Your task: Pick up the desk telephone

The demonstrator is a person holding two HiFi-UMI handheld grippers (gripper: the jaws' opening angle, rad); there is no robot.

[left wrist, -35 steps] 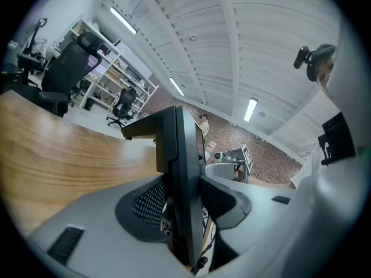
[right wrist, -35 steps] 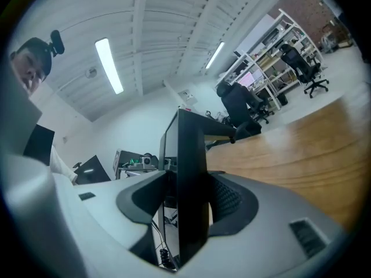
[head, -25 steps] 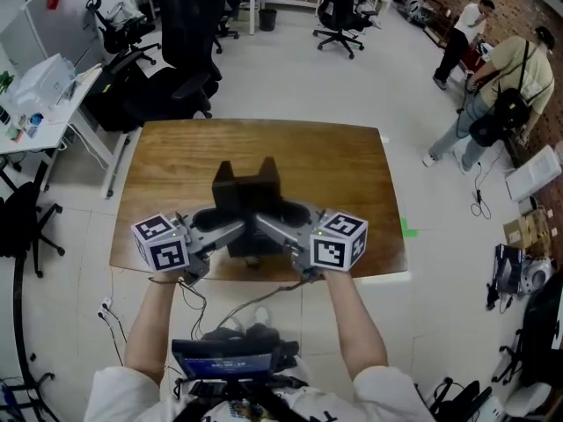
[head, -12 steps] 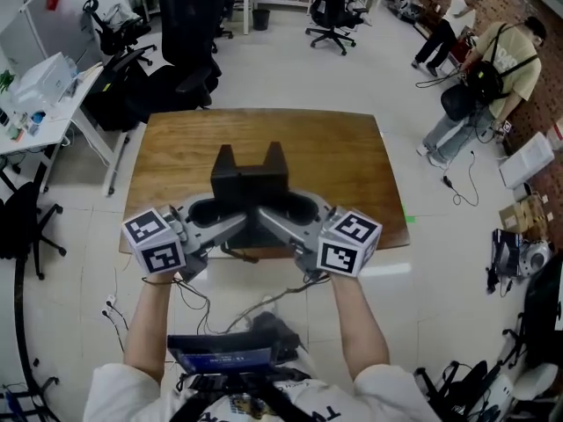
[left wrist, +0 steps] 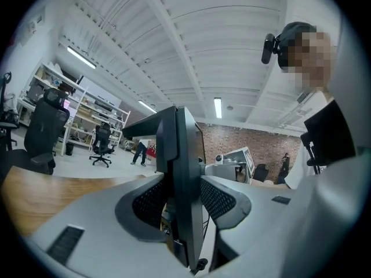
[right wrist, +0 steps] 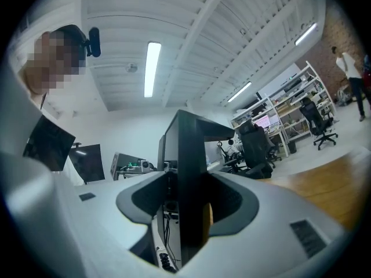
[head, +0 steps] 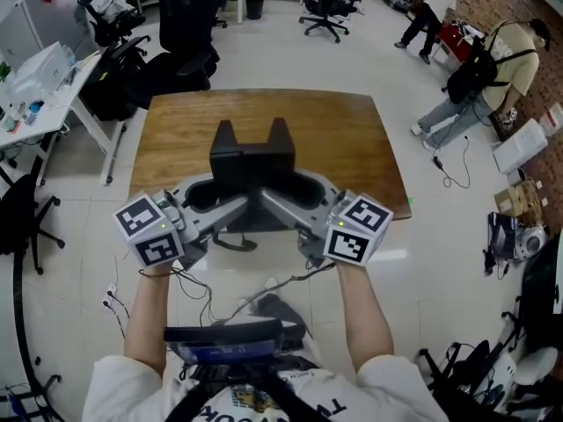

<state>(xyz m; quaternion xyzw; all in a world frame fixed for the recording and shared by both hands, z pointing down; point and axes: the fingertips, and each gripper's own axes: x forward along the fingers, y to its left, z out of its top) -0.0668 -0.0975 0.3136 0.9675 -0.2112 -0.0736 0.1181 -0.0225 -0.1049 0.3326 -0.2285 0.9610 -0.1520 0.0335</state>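
Note:
The desk telephone [head: 255,163] is a black, angular block held in the air over the wooden table [head: 352,148]. My left gripper [head: 214,202] is shut on its left side and my right gripper [head: 299,200] is shut on its right side. In the left gripper view the telephone [left wrist: 178,155] stands edge-on between the grey padded jaws of that gripper [left wrist: 182,198]. The right gripper view shows the same: the telephone [right wrist: 191,155] is clamped edge-on in that gripper [right wrist: 188,204]. A dark cord [head: 230,241] hangs below the telephone.
Black office chairs [head: 189,33] stand beyond the table's far edge. A white desk with clutter [head: 40,86] is at the left. People [head: 488,69] stand at the upper right, near boxes and gear [head: 519,227] on the floor. Cables [head: 198,297] trail on the floor by my feet.
Both grippers have risen with the telephone, which now shows larger and higher over the table. The people at the upper right have shifted.

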